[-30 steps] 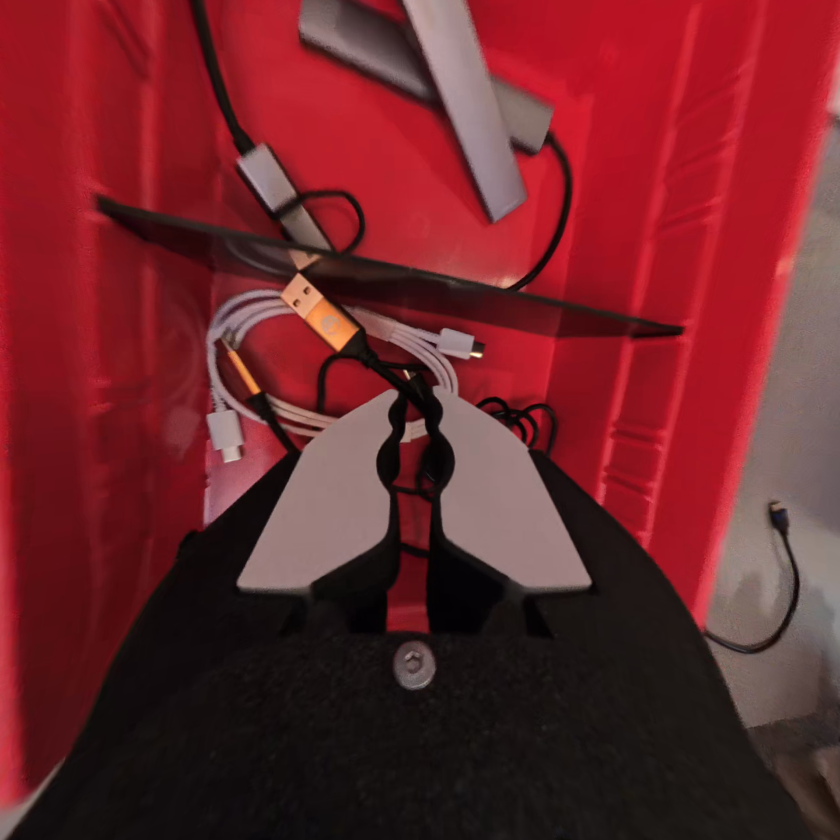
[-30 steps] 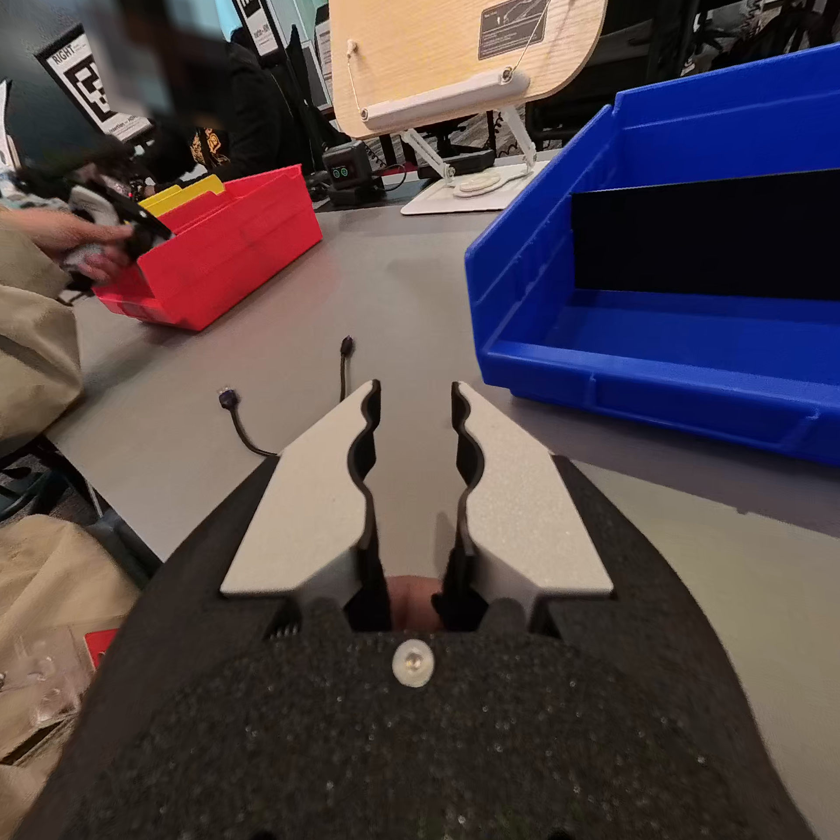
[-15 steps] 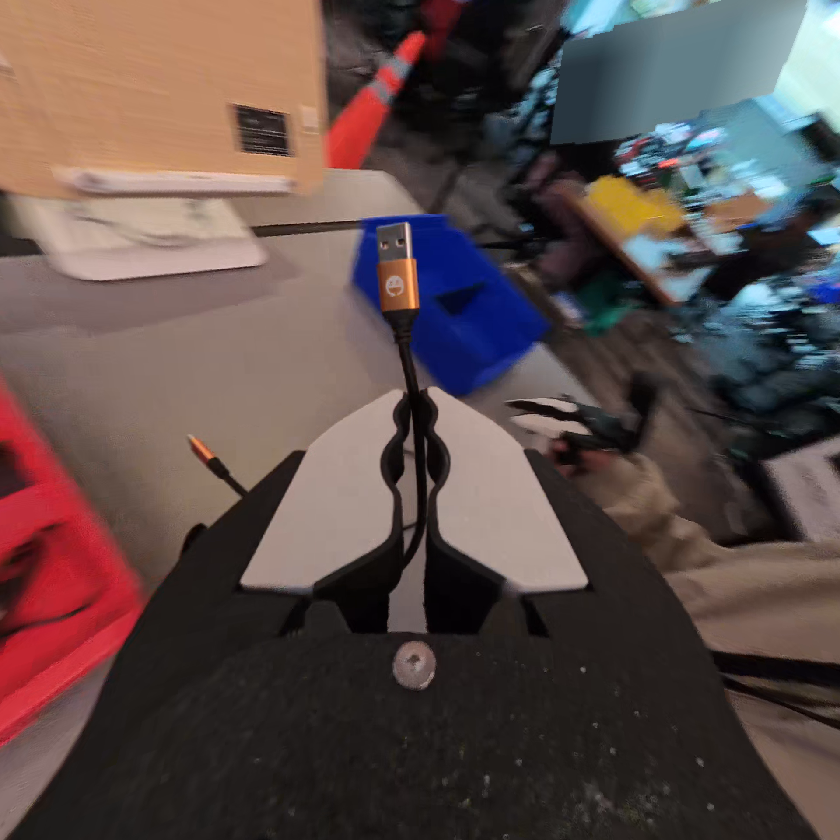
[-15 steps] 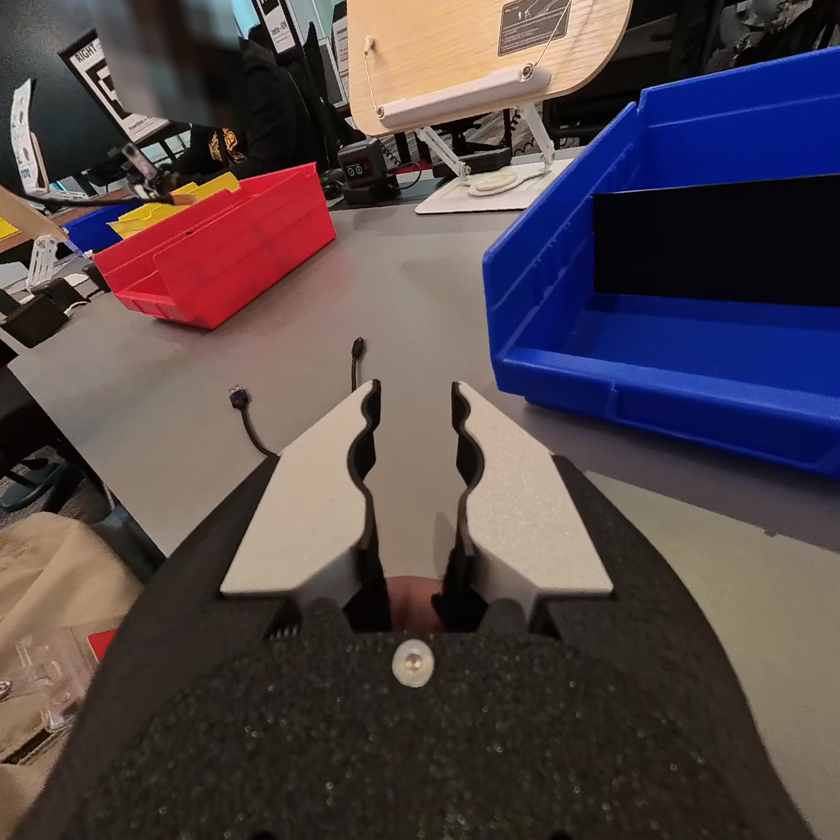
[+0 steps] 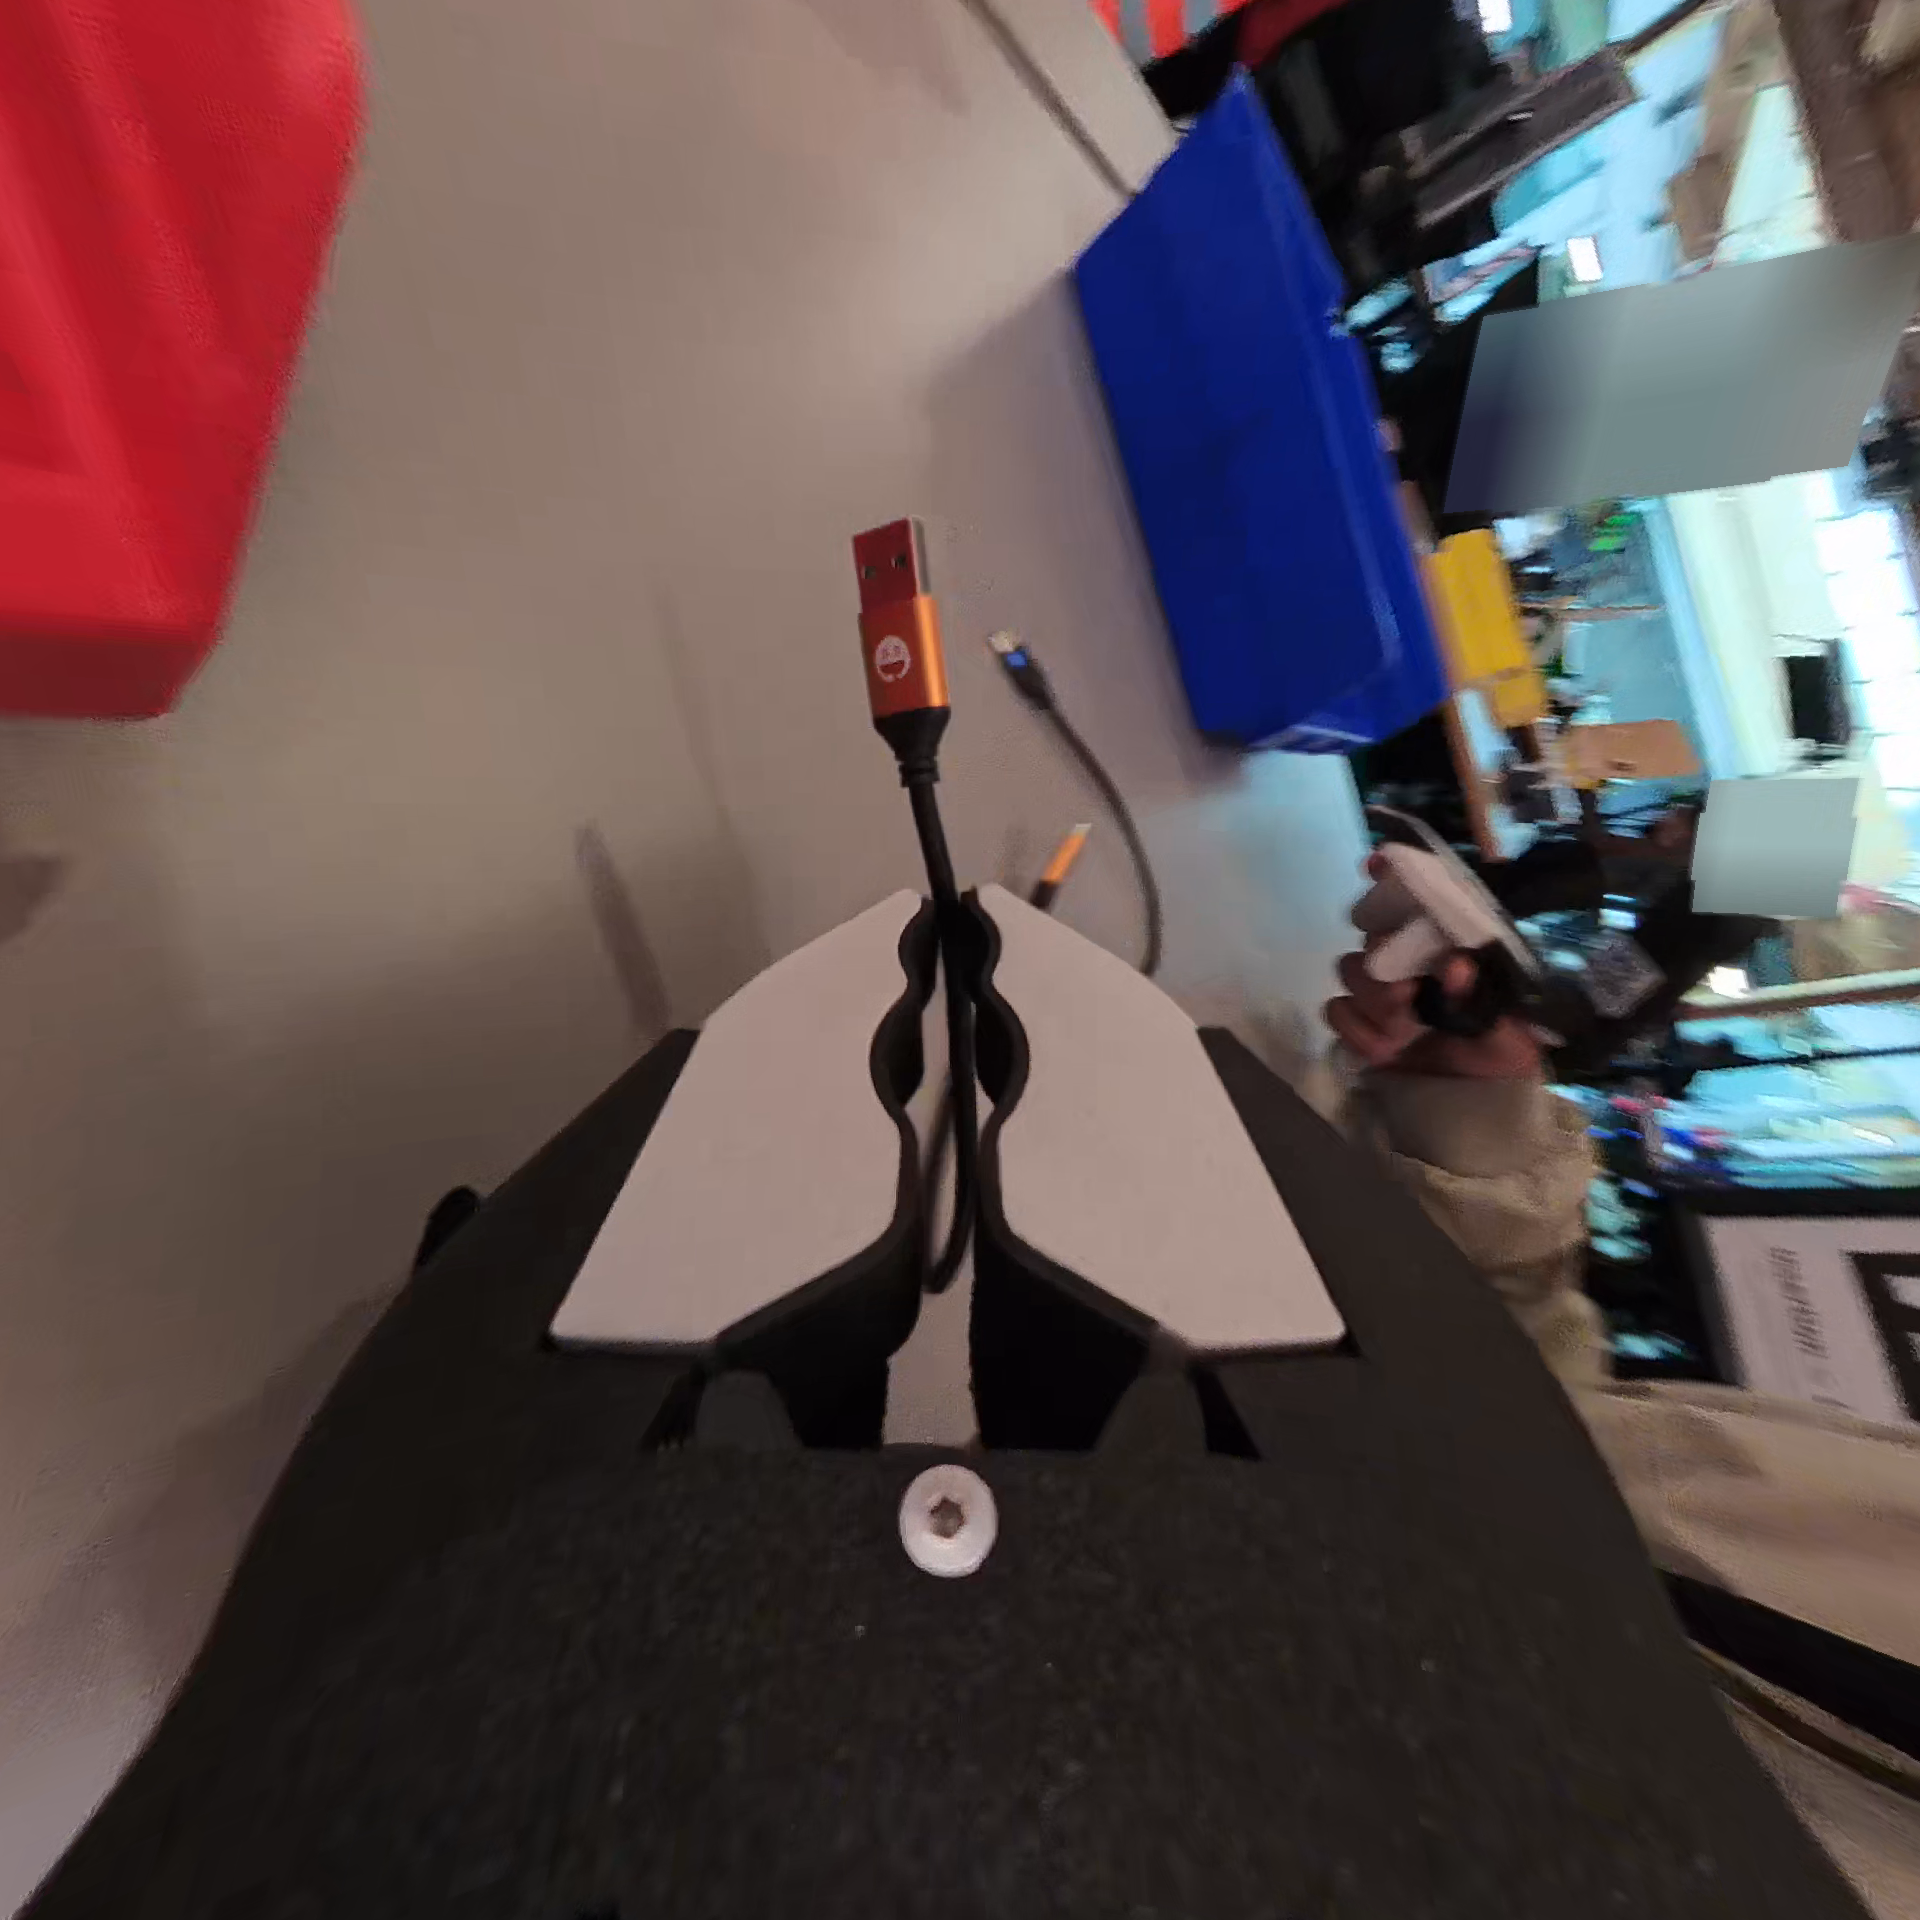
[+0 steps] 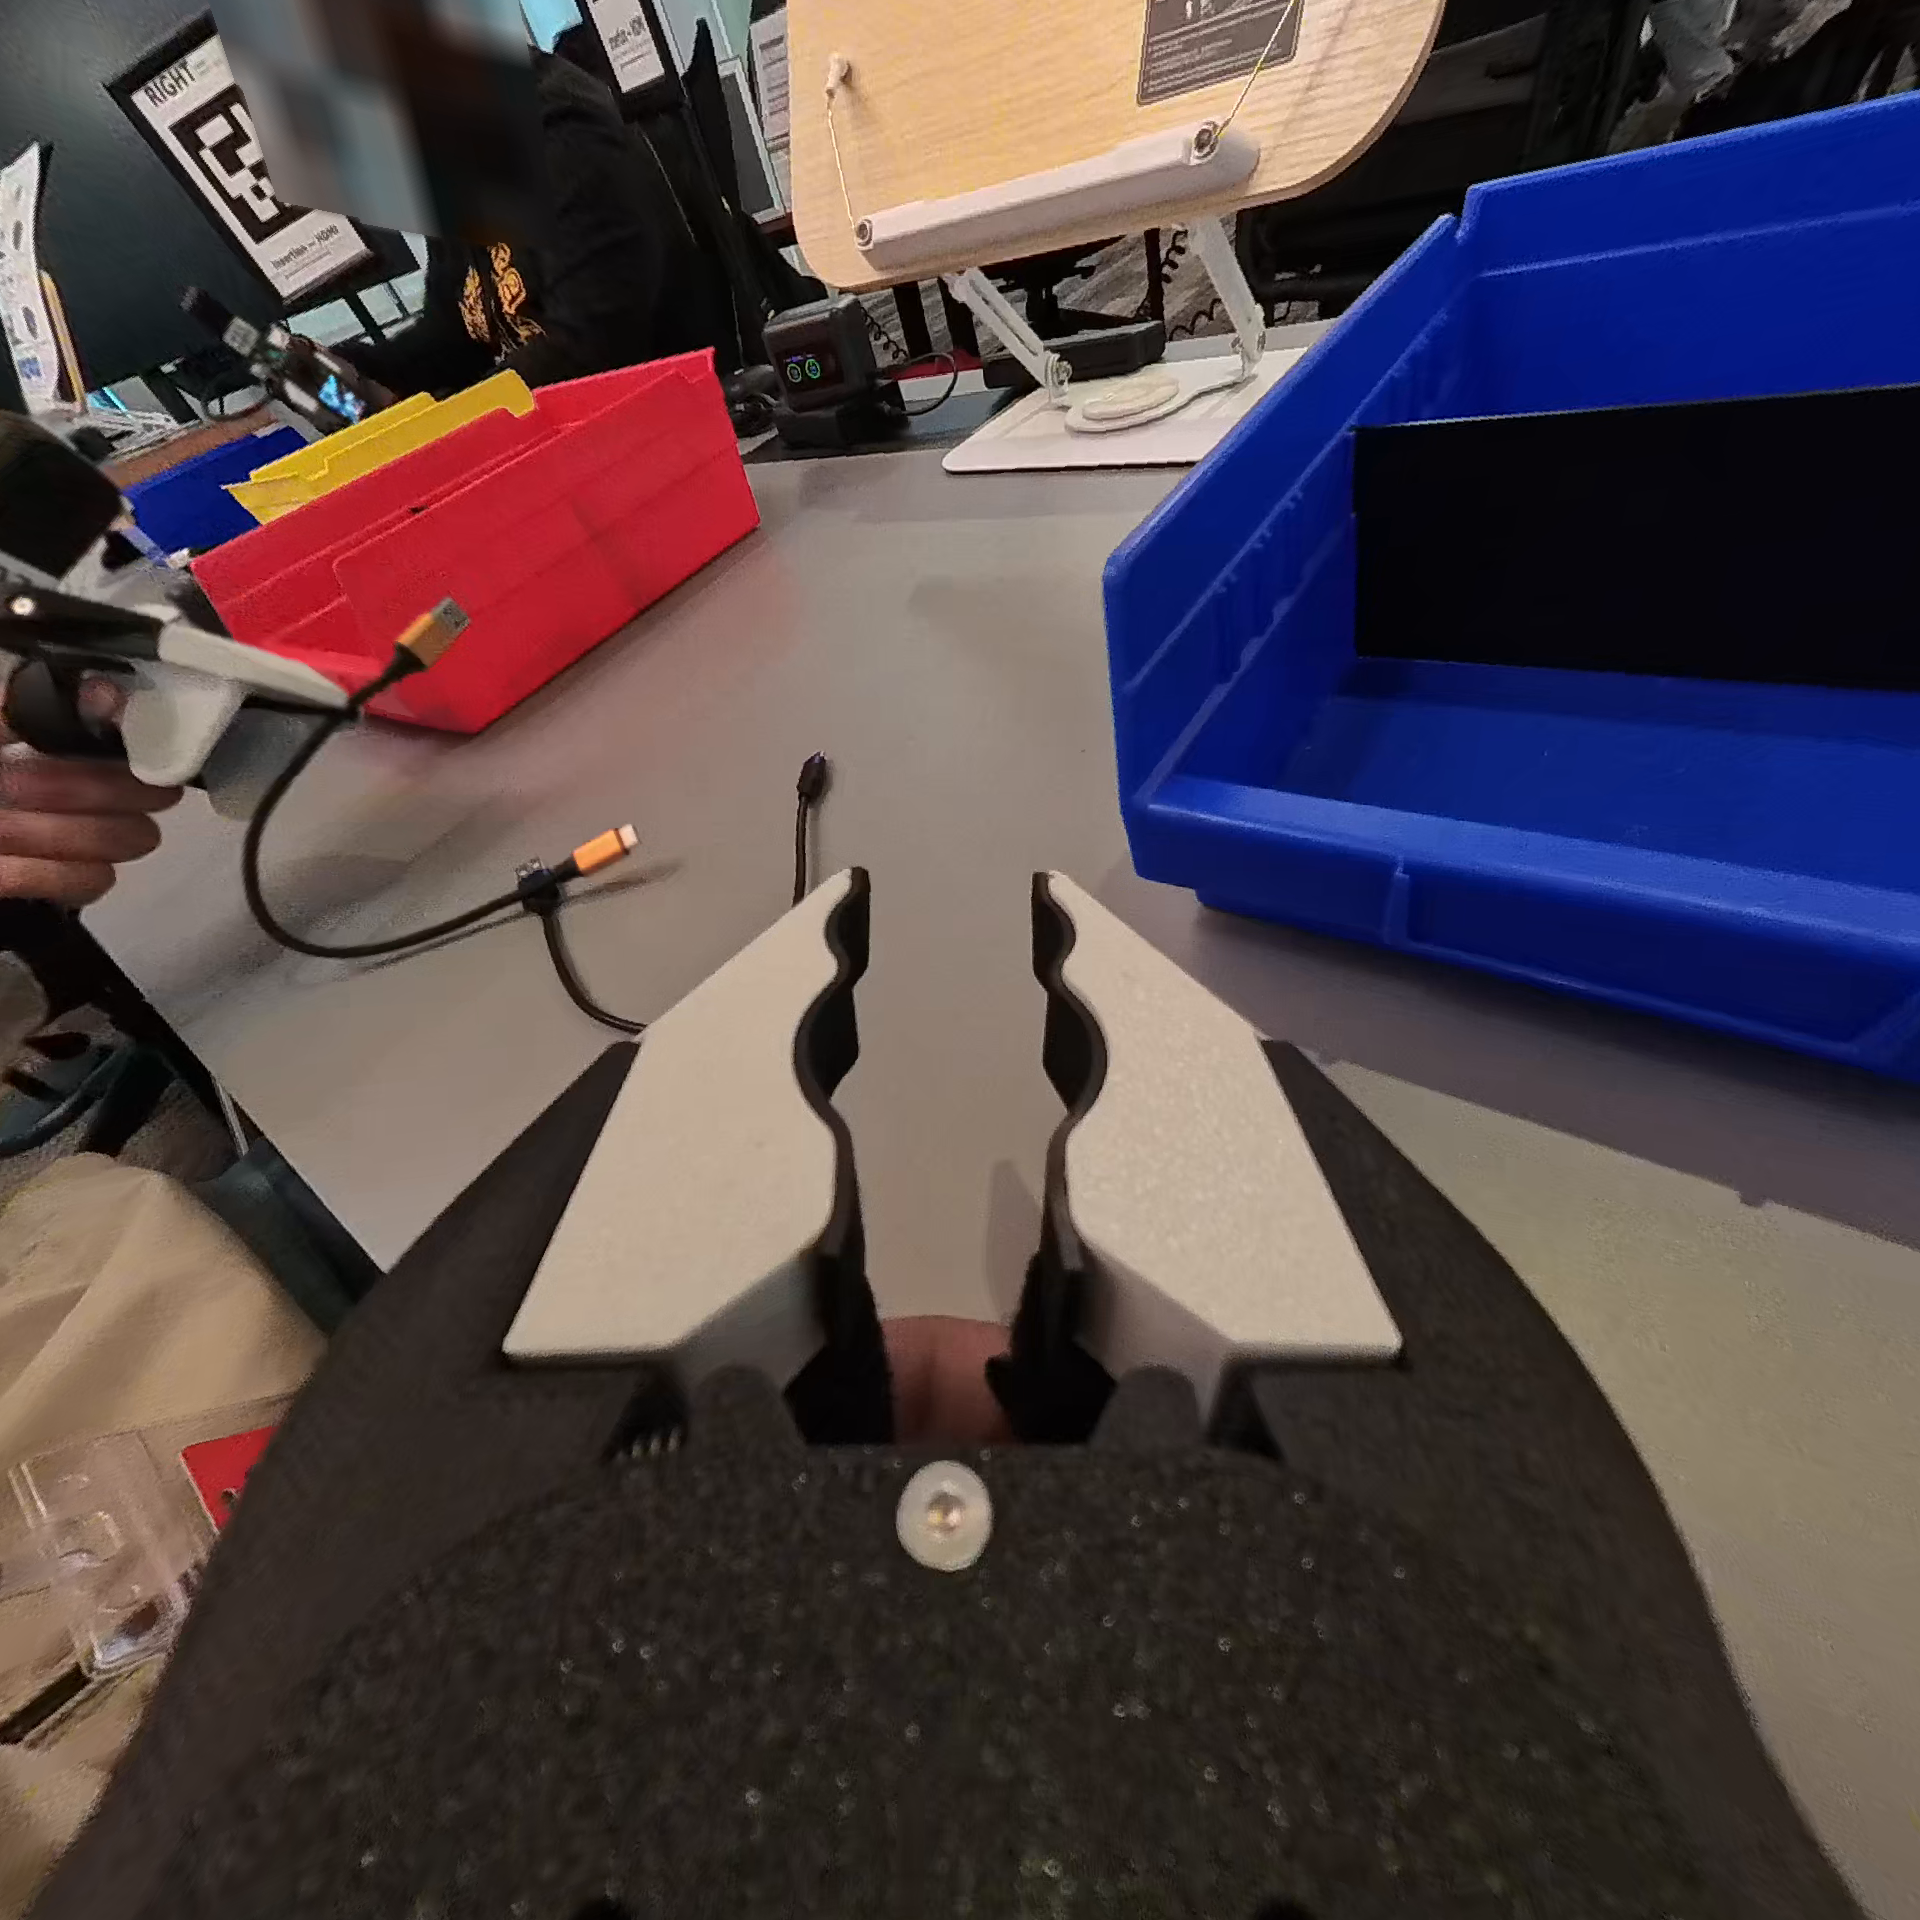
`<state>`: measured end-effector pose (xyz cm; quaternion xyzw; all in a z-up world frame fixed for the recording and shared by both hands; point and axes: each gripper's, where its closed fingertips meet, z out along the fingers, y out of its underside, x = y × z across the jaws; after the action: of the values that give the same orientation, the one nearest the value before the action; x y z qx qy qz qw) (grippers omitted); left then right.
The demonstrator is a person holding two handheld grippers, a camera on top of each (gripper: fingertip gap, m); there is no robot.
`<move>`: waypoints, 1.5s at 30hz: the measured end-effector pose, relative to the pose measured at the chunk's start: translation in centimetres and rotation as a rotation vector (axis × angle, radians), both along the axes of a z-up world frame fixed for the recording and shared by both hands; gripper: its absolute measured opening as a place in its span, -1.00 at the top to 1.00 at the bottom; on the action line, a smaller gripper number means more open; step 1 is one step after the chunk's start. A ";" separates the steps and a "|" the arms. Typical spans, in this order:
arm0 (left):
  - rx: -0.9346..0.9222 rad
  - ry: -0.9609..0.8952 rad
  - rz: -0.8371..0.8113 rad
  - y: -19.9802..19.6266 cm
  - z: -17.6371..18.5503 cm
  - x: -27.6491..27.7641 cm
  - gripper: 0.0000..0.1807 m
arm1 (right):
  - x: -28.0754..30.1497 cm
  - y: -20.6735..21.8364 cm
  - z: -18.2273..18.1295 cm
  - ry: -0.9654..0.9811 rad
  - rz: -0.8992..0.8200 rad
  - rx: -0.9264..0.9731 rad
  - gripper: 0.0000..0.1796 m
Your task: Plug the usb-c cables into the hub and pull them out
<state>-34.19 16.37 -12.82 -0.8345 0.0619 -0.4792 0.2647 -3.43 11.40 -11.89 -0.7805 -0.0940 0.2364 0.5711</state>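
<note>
Left wrist view shows the left gripper clamping a black orange-plugged braided cable, while the right gripper gapes empty.

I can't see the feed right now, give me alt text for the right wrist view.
The right gripper hovers open and empty over the grey table, a large blue plastic bin to its right. Far left, the left gripper pinches a black cable with an orange-collared plug, before a red plastic bin.

Grey matte table. On it: red plastic bin far left, blue plastic bin right, white-based wooden stand at rear, loose black cable with orange plug lying between.
</note>
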 end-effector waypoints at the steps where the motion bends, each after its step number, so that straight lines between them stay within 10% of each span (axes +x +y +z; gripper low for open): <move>1: 0.017 0.055 0.028 0.0 -0.7 -0.7 0.97 | -0.1 0.0 -0.1 -0.005 0.002 -0.002 0.66; 9: 0.077 0.364 0.060 -2.4 -4.8 -1.8 0.84 | -0.5 0.2 -0.6 -0.031 0.015 -0.014 0.66; 18: 0.519 0.575 0.136 0.6 2.9 -5.1 0.49 | -0.8 0.3 -0.8 -0.050 0.026 -0.018 0.66; 25: 0.300 0.508 0.156 12.7 8.8 -9.5 0.36 | -1.2 0.6 -1.0 -0.031 0.050 -0.031 0.66; 33: -0.270 0.609 0.205 28.9 0.4 -14.8 0.38 | -2.0 0.8 -1.4 -0.041 0.081 -0.042 0.65; 45: -0.409 0.401 0.343 32.3 -3.2 -16.6 0.77 | -1.4 0.5 -1.3 -0.021 0.071 -0.042 0.65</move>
<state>-50.79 48.68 -16.06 -0.9463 -0.1260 -0.2565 0.1510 -4.81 11.87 -13.16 -0.7910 -0.1227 0.2501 0.5447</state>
